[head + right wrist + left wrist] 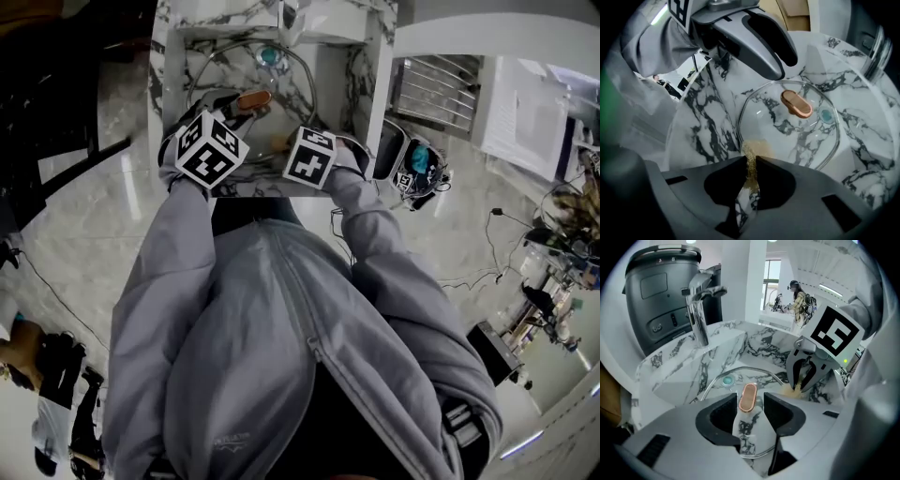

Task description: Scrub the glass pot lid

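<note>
The glass pot lid lies in the marble sink, its copper handle on top. My left gripper hovers over the lid, open. The handle shows in the gap between the jaws, with room on the right side. From the right gripper view the left gripper hangs above and left of the handle, clear of it. My right gripper is shut on a thin yellowish scrub pad, whose tip rests on the lid's near rim. In the left gripper view the right gripper presses the pad onto the lid's right edge.
A chrome faucet stands at the sink's back, with a dark appliance behind it. A teal drain plug shows through the glass. A dish rack and a marker-tagged tool lie right of the sink. People stand far off.
</note>
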The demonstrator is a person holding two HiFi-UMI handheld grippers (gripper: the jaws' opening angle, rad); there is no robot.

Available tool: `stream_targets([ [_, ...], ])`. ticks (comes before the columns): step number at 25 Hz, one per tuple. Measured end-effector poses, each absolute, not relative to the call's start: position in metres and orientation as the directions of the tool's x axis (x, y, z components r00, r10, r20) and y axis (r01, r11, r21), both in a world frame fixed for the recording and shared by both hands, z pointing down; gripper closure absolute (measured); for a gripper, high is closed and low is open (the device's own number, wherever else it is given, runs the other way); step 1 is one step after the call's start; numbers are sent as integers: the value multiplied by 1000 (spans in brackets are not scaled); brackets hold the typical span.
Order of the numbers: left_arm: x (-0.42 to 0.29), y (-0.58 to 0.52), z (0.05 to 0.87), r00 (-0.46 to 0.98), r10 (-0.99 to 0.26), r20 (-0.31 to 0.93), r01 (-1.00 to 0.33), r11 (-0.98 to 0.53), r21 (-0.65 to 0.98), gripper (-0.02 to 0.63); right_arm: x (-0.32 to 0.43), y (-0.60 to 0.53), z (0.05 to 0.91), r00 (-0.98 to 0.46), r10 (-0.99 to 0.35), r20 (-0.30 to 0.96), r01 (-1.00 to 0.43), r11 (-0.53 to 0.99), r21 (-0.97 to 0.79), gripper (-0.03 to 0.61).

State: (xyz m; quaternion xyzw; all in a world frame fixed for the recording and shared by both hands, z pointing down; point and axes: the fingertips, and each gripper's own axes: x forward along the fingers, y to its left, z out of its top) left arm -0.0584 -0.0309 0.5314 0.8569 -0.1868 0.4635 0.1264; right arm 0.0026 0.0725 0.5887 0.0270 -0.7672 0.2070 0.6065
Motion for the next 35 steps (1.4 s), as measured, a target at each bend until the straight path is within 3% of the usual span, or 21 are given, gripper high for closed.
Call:
stream_targets([
  [1,-59,-28,519,506,-223,833,-441,-897,27,429,2,72,577,-272,182,945,-305,915,-264,522],
  [4,-61,-20,480,516,-297,803,-457,-889,-35,564,4,67,537,-289,76,954,-351,919,-179,522],
  [6,-62,-7,455,526,-324,786,-459,-887,-59,584,5,70,507,-296,6,955,-378,917,-123,522],
  [15,-63,39,370,565,-397,723,-433,-889,-150,597,15,72,390,-296,-340,893,-510,846,153,522],
  [22,-50,49,301,618,-519,590,-494,-841,-222,597,35,60,285,-282,-726,627,-709,598,374,522],
  [26,-42,50,255,657,-609,445,-582,-784,-214,597,43,60,235,-268,-857,441,-816,445,369,522],
  [29,-41,50,223,673,-667,320,-658,-737,-154,597,47,62,204,-267,-915,302,-899,349,262,522],
  [35,-51,50,180,640,-754,149,-750,-655,-93,597,55,68,169,-236,-960,151,-960,254,115,522],
])
